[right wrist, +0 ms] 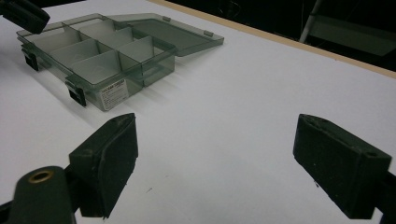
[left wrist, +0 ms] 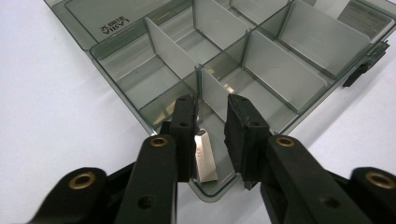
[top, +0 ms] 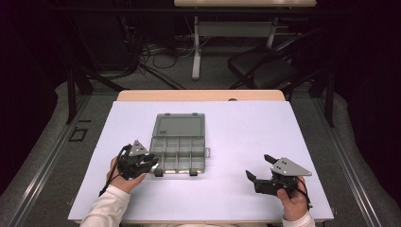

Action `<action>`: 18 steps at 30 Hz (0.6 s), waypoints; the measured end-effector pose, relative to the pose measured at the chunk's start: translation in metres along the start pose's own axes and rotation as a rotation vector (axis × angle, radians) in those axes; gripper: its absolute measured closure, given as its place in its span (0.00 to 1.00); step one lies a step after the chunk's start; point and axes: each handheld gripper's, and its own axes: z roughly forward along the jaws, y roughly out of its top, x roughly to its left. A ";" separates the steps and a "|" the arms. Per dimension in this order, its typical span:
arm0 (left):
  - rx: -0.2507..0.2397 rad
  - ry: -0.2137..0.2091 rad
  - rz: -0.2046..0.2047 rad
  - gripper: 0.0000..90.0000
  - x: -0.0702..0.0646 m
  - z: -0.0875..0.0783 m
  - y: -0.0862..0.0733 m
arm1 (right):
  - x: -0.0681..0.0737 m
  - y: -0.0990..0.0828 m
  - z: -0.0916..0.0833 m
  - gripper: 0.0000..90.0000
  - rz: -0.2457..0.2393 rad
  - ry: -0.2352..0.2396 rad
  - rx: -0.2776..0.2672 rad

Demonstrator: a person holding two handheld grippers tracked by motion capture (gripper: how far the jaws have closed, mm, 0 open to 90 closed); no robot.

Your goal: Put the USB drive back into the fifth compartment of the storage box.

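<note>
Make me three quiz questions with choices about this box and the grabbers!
1. Where is the small silver piece?
A) on the lid
B) in a corner compartment of the box, between the jaws of the left hand-held gripper
C) on the chair

2. What colour is the table top?
A) white
B) red
C) green

3. How is the box's lid?
A) shut
B) taken right off
C) open, lying flat behind the box

Answers:
1. B: the left gripper view shows the piece standing in that corner between the two black jaws.
2. A: the surface looks white in every view.
3. C: the lid is hinged back and the compartments are uncovered.
</note>
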 end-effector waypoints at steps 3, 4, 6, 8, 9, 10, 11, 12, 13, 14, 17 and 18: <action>-0.005 -0.003 -0.005 0.76 0.000 0.000 0.000 | 0.000 0.000 0.000 0.15 -0.003 -0.001 -0.001; -0.006 -0.006 -0.007 0.75 0.000 0.000 0.000 | 0.000 0.000 0.001 0.15 -0.002 0.000 0.000; -0.003 -0.005 -0.011 0.72 0.000 0.001 0.000 | 0.000 0.000 0.001 0.15 -0.001 0.000 0.002; -0.014 -0.011 -0.024 0.66 0.001 0.001 0.000 | 0.000 0.000 0.001 0.15 -0.004 0.001 0.003; -0.018 -0.014 -0.026 0.63 0.001 0.000 0.000 | 0.000 0.000 0.001 0.15 -0.004 0.001 0.003; -0.030 -0.018 -0.031 0.61 0.001 0.000 0.000 | 0.000 0.000 0.001 0.15 -0.003 0.000 0.003; -0.036 -0.019 -0.033 0.59 0.002 0.000 0.000 | 0.000 0.000 0.001 0.15 -0.002 0.000 0.003; -0.044 -0.016 -0.034 0.57 0.002 0.000 -0.001 | 0.000 0.000 0.001 0.15 -0.001 0.000 0.002; -0.055 -0.018 -0.036 0.55 0.002 -0.001 -0.001 | 0.000 0.000 0.000 0.15 -0.002 0.000 0.003; -0.062 -0.019 -0.032 0.53 0.002 -0.001 -0.001 | 0.000 0.000 0.000 0.15 -0.003 0.000 0.003; -0.077 -0.018 -0.015 0.48 0.002 0.000 -0.001 | 0.000 0.000 0.000 0.15 -0.002 0.000 0.003; -0.079 -0.022 -0.017 0.48 0.003 0.000 -0.001 | 0.001 0.000 0.000 0.15 -0.002 -0.001 0.003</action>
